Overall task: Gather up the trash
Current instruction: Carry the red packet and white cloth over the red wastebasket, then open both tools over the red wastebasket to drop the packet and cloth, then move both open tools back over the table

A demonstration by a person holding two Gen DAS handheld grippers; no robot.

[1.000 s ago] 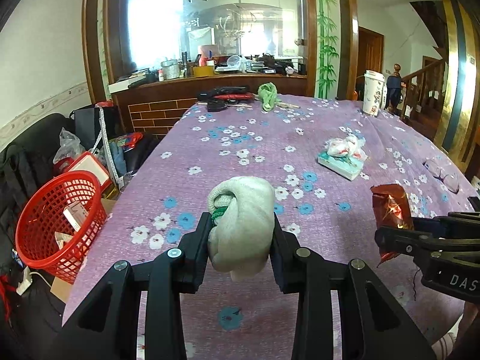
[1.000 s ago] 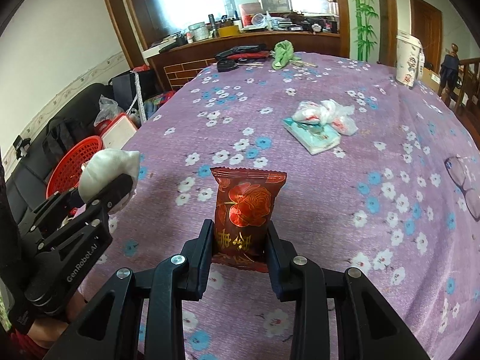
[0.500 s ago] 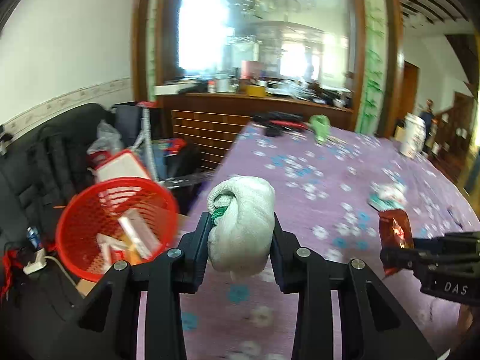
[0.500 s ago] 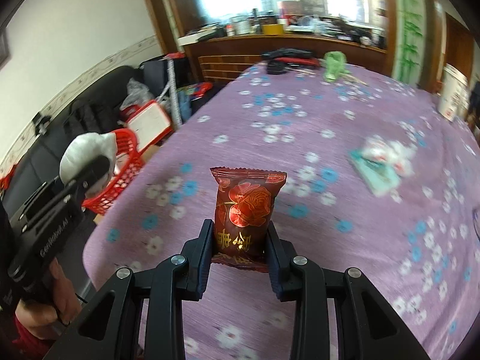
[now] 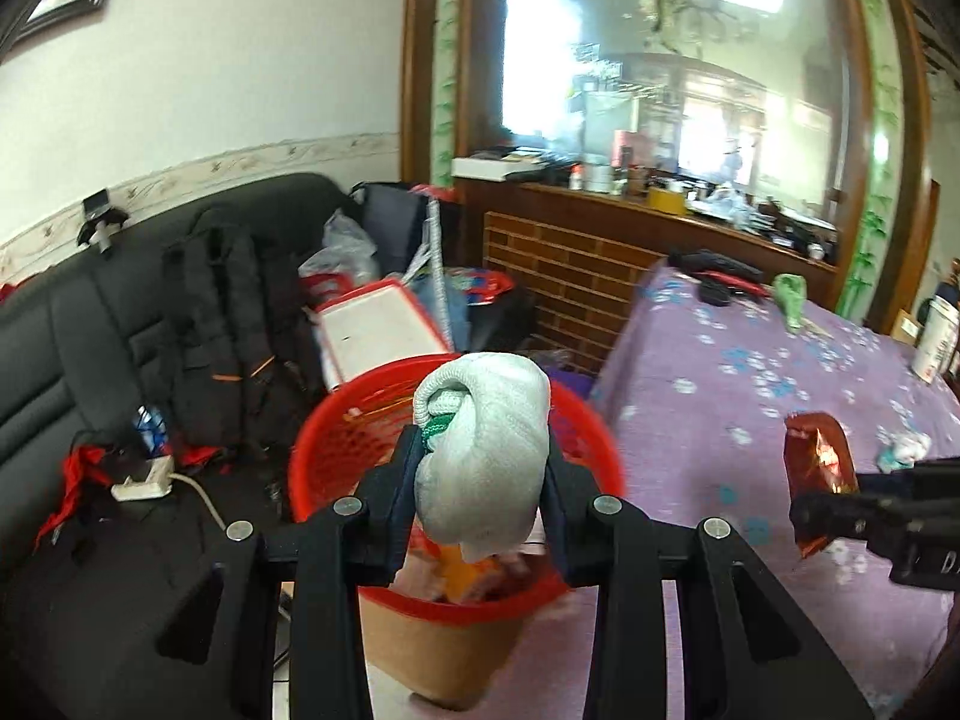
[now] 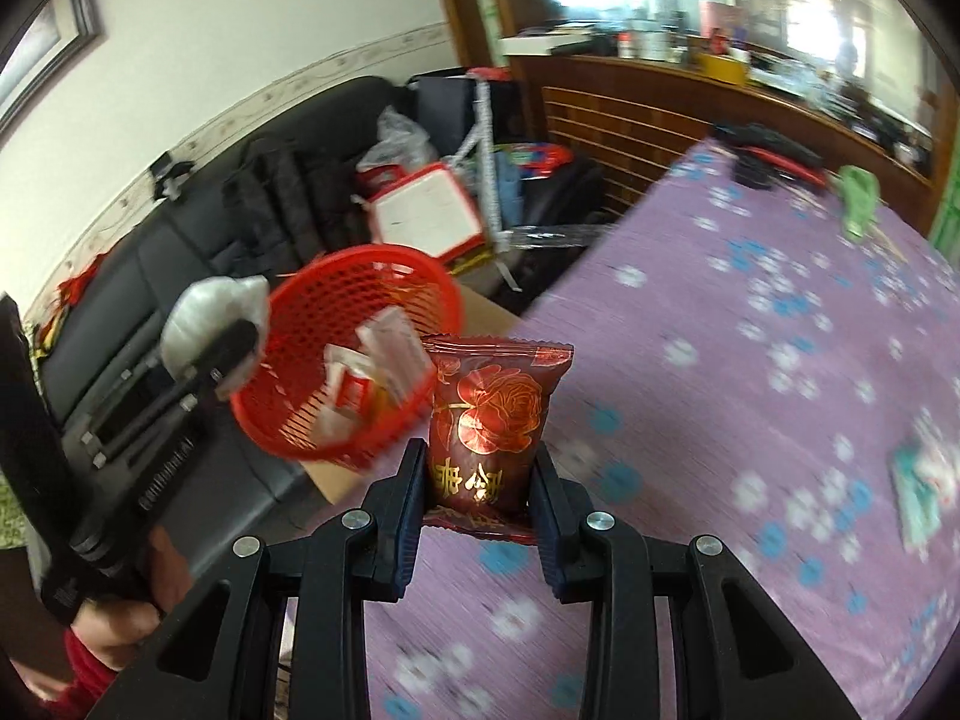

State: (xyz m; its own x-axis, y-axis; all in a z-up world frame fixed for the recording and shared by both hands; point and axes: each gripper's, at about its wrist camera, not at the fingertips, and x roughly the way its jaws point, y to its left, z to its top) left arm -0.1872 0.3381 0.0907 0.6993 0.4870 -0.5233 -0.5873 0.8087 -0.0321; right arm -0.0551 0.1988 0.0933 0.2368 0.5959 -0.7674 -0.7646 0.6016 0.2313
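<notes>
My left gripper [image 5: 483,468] is shut on a balled grey-white sock [image 5: 486,450] with a green edge, held right over the red mesh basket [image 5: 336,450]. The basket stands on a cardboard box beside the table and holds several wrappers. My right gripper [image 6: 480,480] is shut on a dark red snack packet [image 6: 495,420] with a gold rose, above the table's left edge, just right of the basket [image 6: 336,330]. The left gripper and sock [image 6: 210,312] show at the left of the right wrist view; the packet [image 5: 819,474] shows at the right of the left wrist view.
The table wears a purple floral cloth [image 5: 750,372]. On it lie a green cloth [image 5: 792,294], a paper cup [image 5: 936,336], dark items at the far end and a tissue pack [image 6: 924,480]. A black sofa [image 5: 90,330] with bags, a white box [image 5: 378,330] and a power strip [image 5: 144,480] lie left.
Both grippers swung left from over the table toward the basket. The sock now hangs over the basket; the packet has come to the table's edge beside it. Both grips are unchanged.
</notes>
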